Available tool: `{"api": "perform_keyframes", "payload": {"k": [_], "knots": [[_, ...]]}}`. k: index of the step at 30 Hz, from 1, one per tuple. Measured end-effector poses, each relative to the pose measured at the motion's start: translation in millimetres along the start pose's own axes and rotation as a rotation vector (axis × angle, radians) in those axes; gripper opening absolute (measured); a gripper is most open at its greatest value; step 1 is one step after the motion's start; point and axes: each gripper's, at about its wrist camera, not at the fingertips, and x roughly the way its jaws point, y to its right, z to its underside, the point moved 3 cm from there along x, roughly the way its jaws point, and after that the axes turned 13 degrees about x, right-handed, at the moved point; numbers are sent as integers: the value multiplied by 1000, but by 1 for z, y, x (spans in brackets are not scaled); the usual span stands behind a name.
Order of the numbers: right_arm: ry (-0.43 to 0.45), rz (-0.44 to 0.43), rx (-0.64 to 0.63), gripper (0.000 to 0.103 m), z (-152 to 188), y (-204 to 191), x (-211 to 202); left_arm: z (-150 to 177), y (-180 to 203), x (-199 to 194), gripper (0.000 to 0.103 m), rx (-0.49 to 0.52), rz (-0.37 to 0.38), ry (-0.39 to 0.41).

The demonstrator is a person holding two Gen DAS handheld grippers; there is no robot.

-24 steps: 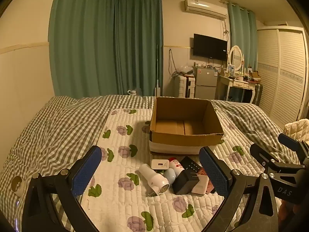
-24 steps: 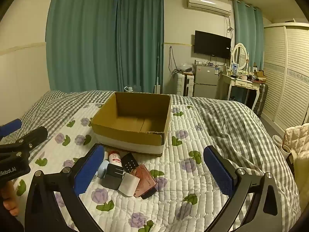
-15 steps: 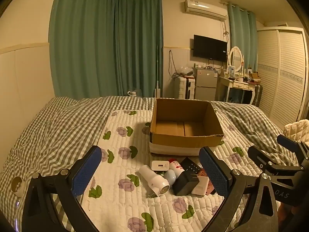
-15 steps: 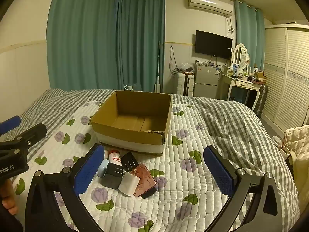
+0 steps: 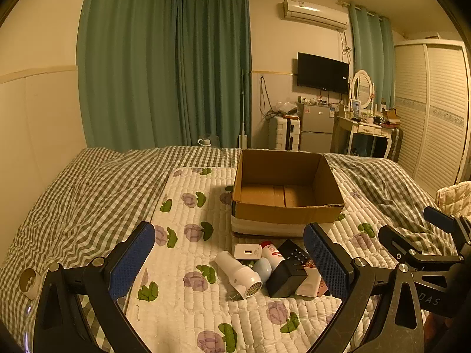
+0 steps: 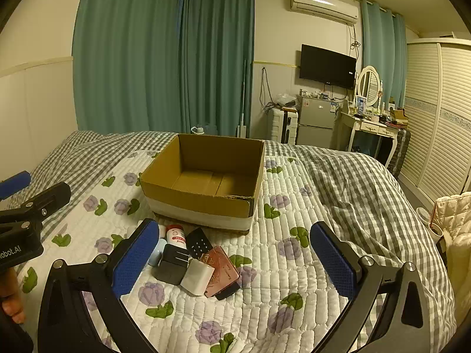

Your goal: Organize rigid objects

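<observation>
An open cardboard box (image 5: 287,214) (image 6: 194,200) stands empty on the quilted bed. In front of it lies a pile of small objects: a white cylinder device (image 5: 238,273), a white charger (image 5: 248,251), a red-capped white bottle (image 5: 272,252) (image 6: 175,235), a black remote (image 6: 198,244), a black adapter (image 5: 285,278) (image 6: 173,266), a white cube (image 6: 197,275) and a reddish-brown wallet (image 6: 220,269). My left gripper (image 5: 232,261) is open above the pile. My right gripper (image 6: 232,259) is open, with the pile at its left finger. Both are empty.
The floral quilt (image 5: 182,235) lies over a checked blanket (image 5: 88,188). The other gripper shows at each view's edge (image 5: 426,250) (image 6: 26,214). A wall runs along the left; a wardrobe (image 6: 435,111), desk and fridge stand beyond the bed.
Both grippers have drifted slightly; the box and pile sit a little lower in the views. Nothing was taken hold of or let go.
</observation>
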Motion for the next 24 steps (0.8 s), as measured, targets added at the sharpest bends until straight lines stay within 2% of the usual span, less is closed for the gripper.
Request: {"api": "perform_keyframes", "payload": {"k": [24], "knots": [[-13, -2, -4, 103, 2, -1, 1, 5, -1, 0, 103, -10, -8, -10]]}}
